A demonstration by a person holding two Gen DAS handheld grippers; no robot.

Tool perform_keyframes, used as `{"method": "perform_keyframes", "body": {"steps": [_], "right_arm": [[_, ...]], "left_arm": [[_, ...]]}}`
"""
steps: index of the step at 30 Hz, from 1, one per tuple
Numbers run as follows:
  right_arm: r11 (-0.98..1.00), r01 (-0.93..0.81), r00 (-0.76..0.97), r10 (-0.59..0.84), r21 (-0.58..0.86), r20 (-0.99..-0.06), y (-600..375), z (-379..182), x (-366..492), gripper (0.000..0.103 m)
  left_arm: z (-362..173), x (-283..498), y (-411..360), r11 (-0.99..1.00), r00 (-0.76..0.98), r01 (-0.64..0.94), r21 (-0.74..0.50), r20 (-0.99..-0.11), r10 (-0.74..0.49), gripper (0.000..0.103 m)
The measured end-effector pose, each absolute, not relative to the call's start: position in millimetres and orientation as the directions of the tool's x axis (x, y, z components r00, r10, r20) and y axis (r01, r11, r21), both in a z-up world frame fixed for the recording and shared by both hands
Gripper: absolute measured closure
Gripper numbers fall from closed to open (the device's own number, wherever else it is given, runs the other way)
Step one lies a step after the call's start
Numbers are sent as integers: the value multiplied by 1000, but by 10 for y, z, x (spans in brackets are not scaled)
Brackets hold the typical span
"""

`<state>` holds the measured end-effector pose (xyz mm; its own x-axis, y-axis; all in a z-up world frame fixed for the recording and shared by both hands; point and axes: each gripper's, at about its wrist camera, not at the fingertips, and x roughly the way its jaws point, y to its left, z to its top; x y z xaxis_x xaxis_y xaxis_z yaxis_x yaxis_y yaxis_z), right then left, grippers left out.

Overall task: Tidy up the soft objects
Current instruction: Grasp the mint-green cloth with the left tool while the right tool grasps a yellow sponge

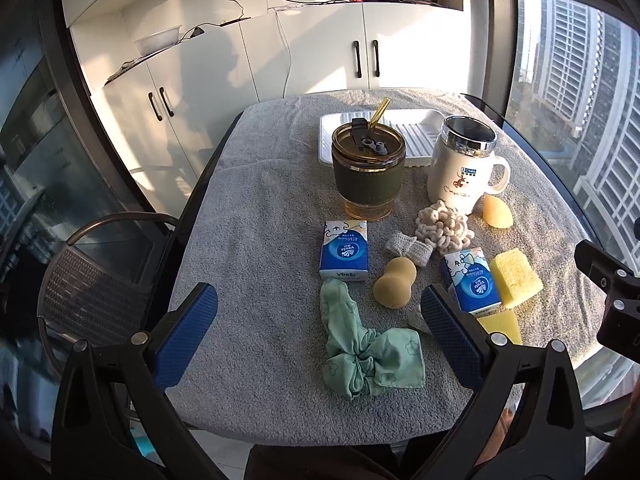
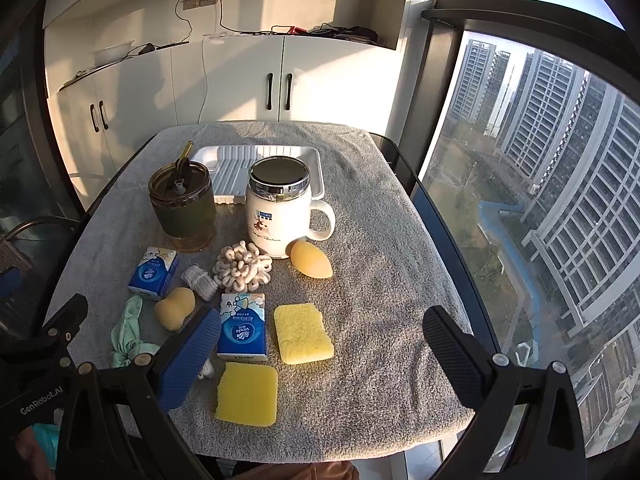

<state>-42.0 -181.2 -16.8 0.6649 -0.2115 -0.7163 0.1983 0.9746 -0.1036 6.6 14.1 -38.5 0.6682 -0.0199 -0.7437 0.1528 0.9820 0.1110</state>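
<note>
Both tongs are held wide apart above the near edge of the desk (image 2: 360,208), nothing gripped: the left tongs (image 1: 320,332) over the green cloth (image 1: 360,356), the right tongs (image 2: 320,344) over the yellow sponges. The white mug (image 2: 280,216) is taken as landmark. Just in front of it a cream looped scrunchie (image 2: 242,266) is seen, and touching its base an egg-shaped sponge (image 2: 311,265). Nearer than the scrunchie lie a tissue pack (image 2: 243,326), a pale sponge (image 2: 303,332) and a bright yellow sponge (image 2: 248,394). To the mug's left stand a tumbler (image 2: 184,210), a second tissue pack (image 2: 153,274) and a gourd-shaped sponge (image 2: 175,307). Behind it a white tray (image 2: 228,172) is set.
</note>
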Motion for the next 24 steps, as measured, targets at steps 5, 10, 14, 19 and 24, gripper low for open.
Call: {"method": "perform_keyframes", "body": {"steps": [5, 10, 14, 19, 24], "right_arm": [[989, 141, 650, -133, -53, -749, -1798, -438, -435, 0], [995, 88, 615, -96, -52, -782, -1705, -738, -424, 0], [999, 39, 579, -22, 1, -815, -1649, -1015, -421, 0], [998, 44, 543, 20, 53, -839, -1650, -1283, -398, 0], [995, 74, 500, 25, 72, -866, -1659, -1500, -311, 3]], "left_arm": [[-704, 86, 177, 979, 600, 195, 64, -797, -67, 0], [-1000, 64, 109, 969, 558, 238, 58, -825, -88, 0], [-1248, 103, 67, 966, 522, 255, 45, -847, -98, 0], [-1501, 199, 29, 970, 474, 242, 31, -876, -90, 1], [-1656, 261, 13, 965, 429, 260, -34, -891, -147, 0]]}}
